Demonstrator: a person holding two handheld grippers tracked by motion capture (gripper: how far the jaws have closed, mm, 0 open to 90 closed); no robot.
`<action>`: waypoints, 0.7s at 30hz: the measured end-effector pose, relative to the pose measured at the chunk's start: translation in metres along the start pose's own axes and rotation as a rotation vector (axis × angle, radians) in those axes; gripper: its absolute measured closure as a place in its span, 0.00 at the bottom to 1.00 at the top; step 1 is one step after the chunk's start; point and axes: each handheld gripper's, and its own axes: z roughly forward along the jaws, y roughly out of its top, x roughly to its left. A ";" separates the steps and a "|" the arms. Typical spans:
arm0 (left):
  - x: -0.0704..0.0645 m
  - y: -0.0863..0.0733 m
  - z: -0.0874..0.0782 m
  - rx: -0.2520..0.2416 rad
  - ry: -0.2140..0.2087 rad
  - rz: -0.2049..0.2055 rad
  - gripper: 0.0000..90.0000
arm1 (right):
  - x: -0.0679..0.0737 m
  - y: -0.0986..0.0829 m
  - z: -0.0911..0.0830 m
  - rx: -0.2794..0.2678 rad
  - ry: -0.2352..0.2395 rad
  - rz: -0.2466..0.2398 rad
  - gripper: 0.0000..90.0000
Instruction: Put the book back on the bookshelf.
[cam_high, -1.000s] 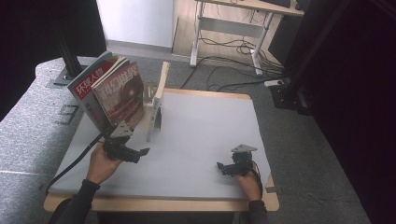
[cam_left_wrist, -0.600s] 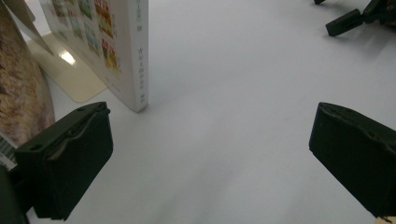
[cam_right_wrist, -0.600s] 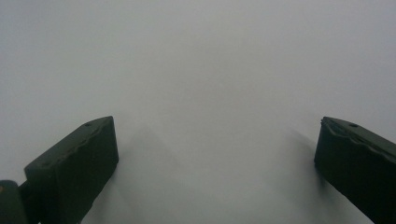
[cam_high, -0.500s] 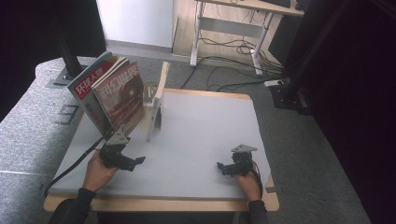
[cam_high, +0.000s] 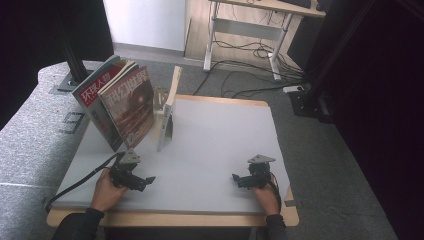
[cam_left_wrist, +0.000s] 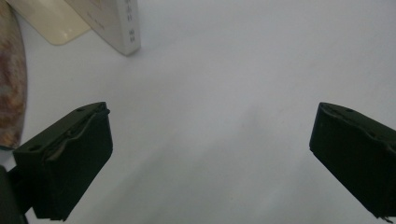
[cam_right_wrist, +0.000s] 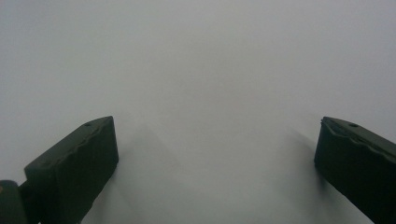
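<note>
1. The left gripper rests low on the near-left part of the grey table, jaws spread wide with nothing between them.
2. The right gripper sits near the near-right edge, jaws likewise wide apart and empty, well apart from the left one.
3. Beyond the left gripper, two magazines stand leaning against a wooden book stand at the table's far left.
4. In the left gripper view, a white book spine shows at the upper left, apart from the jaws.
</note>
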 end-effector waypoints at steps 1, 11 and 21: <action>-0.001 -0.001 0.002 0.007 -0.001 0.002 0.00 | 0.000 0.000 0.000 0.000 0.000 0.000 0.00; -0.006 -0.010 0.023 0.085 -0.007 0.014 0.00 | 0.000 0.000 0.000 0.000 0.000 0.000 0.00; -0.007 -0.011 0.024 0.081 -0.006 0.014 0.00 | 0.000 0.000 0.000 0.001 0.001 -0.001 0.00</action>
